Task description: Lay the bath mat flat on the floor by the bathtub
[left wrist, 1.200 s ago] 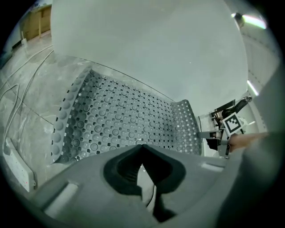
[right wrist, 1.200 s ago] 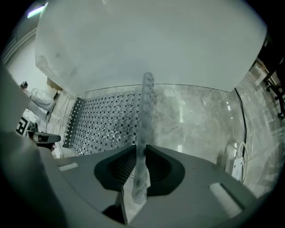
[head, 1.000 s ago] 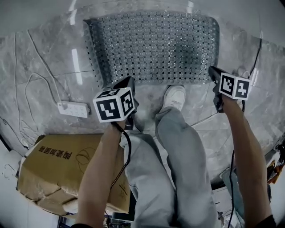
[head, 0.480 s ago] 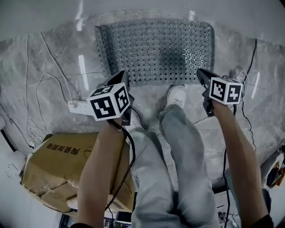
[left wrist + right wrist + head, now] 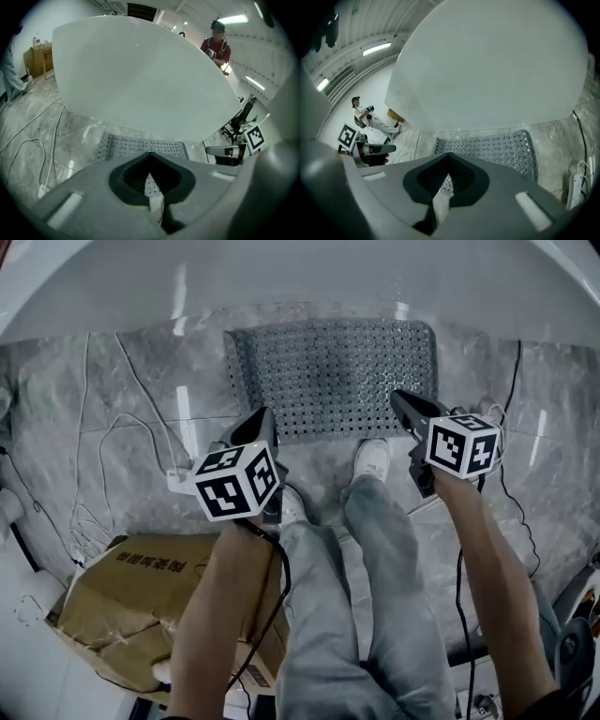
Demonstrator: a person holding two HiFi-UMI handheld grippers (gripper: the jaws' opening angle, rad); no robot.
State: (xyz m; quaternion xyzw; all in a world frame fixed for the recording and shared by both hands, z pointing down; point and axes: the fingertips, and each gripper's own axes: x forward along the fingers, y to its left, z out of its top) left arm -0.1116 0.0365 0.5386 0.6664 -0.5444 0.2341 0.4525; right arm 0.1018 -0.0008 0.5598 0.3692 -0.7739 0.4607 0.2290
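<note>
mat (image 5: 330, 376) flat by tub (image 5: 281, 277) | left tongs (image 5: 262, 415), right tongs (image 5: 397, 397) clenched, empty | we fear shoe (image 5: 373, 457) scuffing mat edge

The person wears light grey trousers (image 5: 375, 615) and white shoes (image 5: 373, 457), with bare forearms (image 5: 211, 615). The left claw (image 5: 262, 413) and right claw (image 5: 395, 395) are dark and tapering, each bearing a white cube (image 5: 236, 482) with black square markers. A thin black cable (image 5: 277, 568) runs along the left forearm.
</note>
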